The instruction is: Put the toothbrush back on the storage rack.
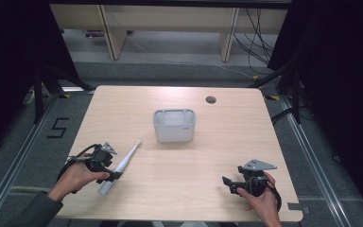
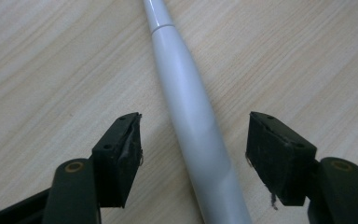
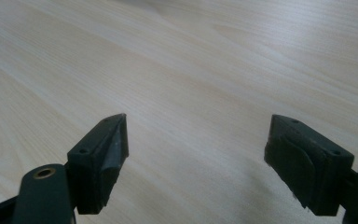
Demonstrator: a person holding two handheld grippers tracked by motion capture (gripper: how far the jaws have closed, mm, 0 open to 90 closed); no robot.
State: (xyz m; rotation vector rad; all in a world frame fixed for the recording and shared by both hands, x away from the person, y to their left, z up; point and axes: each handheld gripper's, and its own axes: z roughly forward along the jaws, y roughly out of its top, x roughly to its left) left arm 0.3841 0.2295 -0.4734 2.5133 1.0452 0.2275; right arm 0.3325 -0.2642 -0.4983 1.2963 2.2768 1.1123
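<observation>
The step in hand appears to be the pick-up of the long white plastic electric toothbrush, which lies flat on the pale wood-grain counter, front-left, its thin brush end angled toward the grey open-topped plastic bin that stands near the counter's middle. The left gripper is set over the thick handle end: in its own view the handle runs up between the two black fingers, both of which stand apart from it with bare counter visible on each side (the handle sits slightly nearer the left-hand one). The fingers are spread fairly wide and press on nothing; the toothbrush is straddled, not held. In my judgement the next move calls for closing squarely on the handle, taking care that the smooth tapered body does not roll or squirt out sideways, before any lift toward the bin. The right gripper rests at the front-right of the counter, well apart from the toothbrush, fingers wide open and empty over bare wood.
</observation>
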